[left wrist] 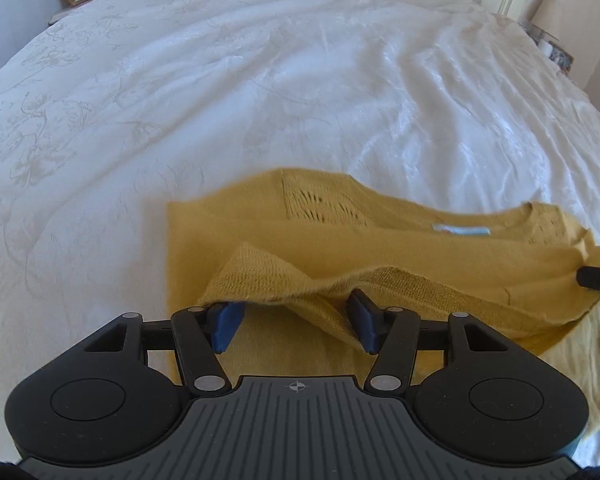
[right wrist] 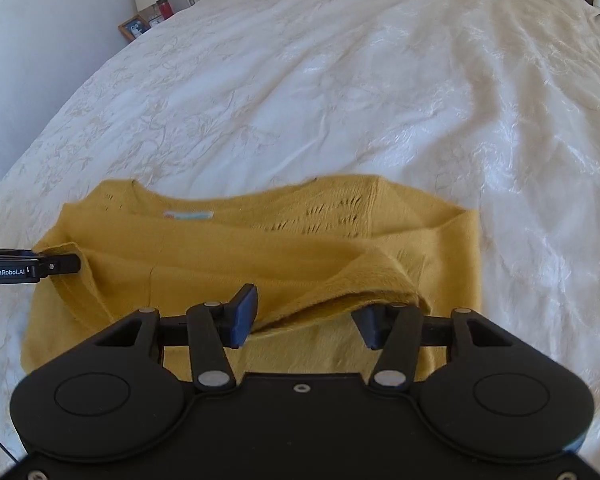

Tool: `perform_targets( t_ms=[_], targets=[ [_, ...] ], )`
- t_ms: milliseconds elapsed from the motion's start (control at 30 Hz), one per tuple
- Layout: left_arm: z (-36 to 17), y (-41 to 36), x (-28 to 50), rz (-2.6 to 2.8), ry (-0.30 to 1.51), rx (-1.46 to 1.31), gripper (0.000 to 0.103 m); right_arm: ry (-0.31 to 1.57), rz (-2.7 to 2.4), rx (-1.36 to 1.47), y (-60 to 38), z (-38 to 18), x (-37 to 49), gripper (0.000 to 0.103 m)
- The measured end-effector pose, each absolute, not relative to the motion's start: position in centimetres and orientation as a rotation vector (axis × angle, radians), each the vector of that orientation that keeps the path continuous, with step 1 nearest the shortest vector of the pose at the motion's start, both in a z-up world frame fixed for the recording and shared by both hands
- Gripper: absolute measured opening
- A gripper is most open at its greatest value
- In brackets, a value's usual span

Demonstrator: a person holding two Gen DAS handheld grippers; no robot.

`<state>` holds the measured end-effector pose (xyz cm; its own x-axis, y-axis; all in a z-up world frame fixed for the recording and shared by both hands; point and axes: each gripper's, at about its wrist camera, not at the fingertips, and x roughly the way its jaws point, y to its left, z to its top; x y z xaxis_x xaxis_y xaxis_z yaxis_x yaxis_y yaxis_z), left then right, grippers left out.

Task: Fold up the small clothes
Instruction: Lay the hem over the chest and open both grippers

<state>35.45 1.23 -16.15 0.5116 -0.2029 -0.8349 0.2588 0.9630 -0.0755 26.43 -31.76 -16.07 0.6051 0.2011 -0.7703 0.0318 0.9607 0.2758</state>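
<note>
Your mustard knit sweater (left wrist: 380, 248) lies partly folded on the white bedspread (left wrist: 260, 80), neck label up. Your left gripper (left wrist: 296, 320) has its fingers spread; a raised fold of the hem drapes over both blue pads (left wrist: 228, 326), unpinched. Your right gripper (right wrist: 304, 322) is likewise spread, with the hem fold draped across its fingers (right wrist: 244, 314), not clamped.

Bright daylight, glare on bedspread (left wrist: 340, 80); fisheye-bent edges; sweater (left wrist: 380, 248) perhaps motion-blurred.
</note>
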Motion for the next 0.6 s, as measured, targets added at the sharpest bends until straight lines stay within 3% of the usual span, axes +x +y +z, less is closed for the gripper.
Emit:
perform_targets(
  t_ms=[233, 600],
  targets=[
    [-13.6, 3.0, 38.7, -0.178, 0.915, 0.043, 0.055, 0.836, -0.028, 0.342, -36.1, -14.5, 28.6, 0.059],
    [-14.6, 3.8, 34.0, -0.224, 0.984, 0.063, 0.055, 0.906, 0.018, 0.295, -35.1, -15.7, 25.1, 0.059]
  ],
)
